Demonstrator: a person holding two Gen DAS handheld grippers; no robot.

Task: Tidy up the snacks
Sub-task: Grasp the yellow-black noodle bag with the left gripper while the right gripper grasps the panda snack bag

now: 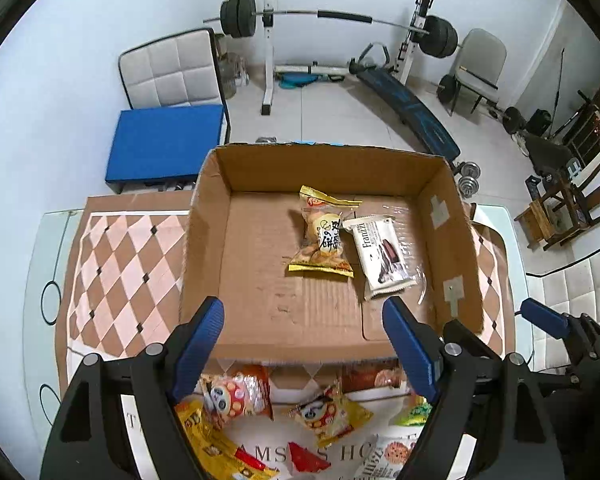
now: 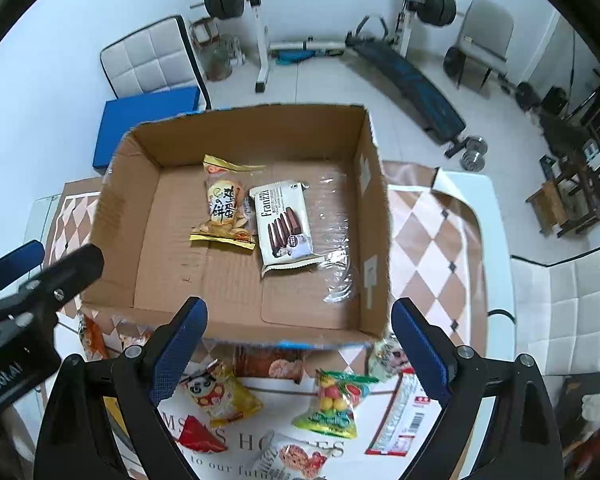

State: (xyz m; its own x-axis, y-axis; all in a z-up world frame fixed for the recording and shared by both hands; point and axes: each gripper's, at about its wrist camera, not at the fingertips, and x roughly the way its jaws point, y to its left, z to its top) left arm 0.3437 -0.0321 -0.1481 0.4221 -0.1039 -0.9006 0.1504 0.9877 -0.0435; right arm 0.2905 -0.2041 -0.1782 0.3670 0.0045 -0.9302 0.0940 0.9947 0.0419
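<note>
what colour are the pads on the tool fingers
Blue, on black arms; clearest in the right wrist view on the right tool's pads.

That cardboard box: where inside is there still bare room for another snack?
In the cardboard box, the floor is free left of the yellow packet and along the near wall. The white Franzzi pack and clear wrapper crowd the right. Loose snacks crowd the table in front.

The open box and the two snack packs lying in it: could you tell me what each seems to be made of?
Box: corrugated cardboard, matte brown; fluting lines show on the floor, with glossy clear tape over part of it.
Yellow snack pack: probably thin plastic film, shiny, partly see-through, with crimped ends.
Franzzi pack: likely printed plastic wrapper, smooth white, crimped ends.
</note>
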